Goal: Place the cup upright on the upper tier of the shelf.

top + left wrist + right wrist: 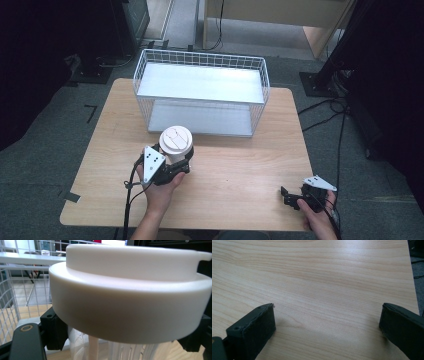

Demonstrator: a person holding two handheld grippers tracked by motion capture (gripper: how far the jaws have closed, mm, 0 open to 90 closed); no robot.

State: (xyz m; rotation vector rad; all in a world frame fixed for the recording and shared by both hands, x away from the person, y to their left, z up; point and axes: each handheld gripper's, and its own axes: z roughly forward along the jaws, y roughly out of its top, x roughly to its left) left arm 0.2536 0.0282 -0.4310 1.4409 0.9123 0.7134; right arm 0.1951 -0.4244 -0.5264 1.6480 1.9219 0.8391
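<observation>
Between the left gripper's (pixel 181 162) jaws, lidded cup (pixel 176 142).

A lab: tripod legs (pixel 320 80) (cables (pixel 330 107) trailing), grey carpet (pixel 45 145).

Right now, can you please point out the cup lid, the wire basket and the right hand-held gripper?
cup lid (pixel 176 138), high view, on its flat white top.
wire basket (pixel 201 58), high view, on its far rim.
right hand-held gripper (pixel 286 195), high view, between its fingertips.
</observation>
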